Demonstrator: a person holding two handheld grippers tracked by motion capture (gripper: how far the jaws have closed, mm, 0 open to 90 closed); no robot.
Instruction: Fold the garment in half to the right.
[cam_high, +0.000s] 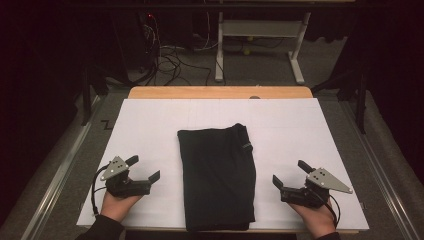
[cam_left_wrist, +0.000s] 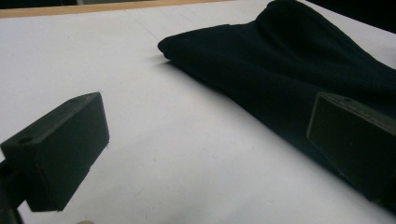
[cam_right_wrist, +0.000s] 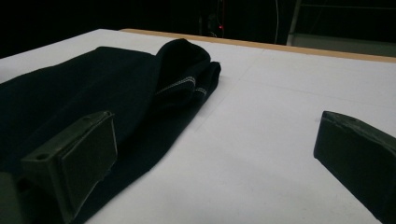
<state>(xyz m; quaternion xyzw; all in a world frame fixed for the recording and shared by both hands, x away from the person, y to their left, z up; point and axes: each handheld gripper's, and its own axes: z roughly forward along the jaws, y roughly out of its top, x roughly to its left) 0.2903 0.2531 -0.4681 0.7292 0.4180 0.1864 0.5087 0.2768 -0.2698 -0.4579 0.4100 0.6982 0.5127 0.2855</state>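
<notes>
The left gripper (cam_high: 145, 169) and right gripper (cam_high: 290, 172) rest at the near edge of the white-covered wooden bench (cam_high: 150, 125), jaws apart and holding nothing. Between them, untouched, lies the folded black cloth garment (cam_high: 216, 175).

folded garment (cam_high: 217, 175) on sheet (cam_high: 300, 130), centre of surface (cam_high: 220, 92) | left tool (cam_high: 145, 168) left of garment, apart | right tool (cam_high: 289, 173) right of it, apart | both near front edge | desk frame (cam_high: 260, 30) behind surface
</notes>
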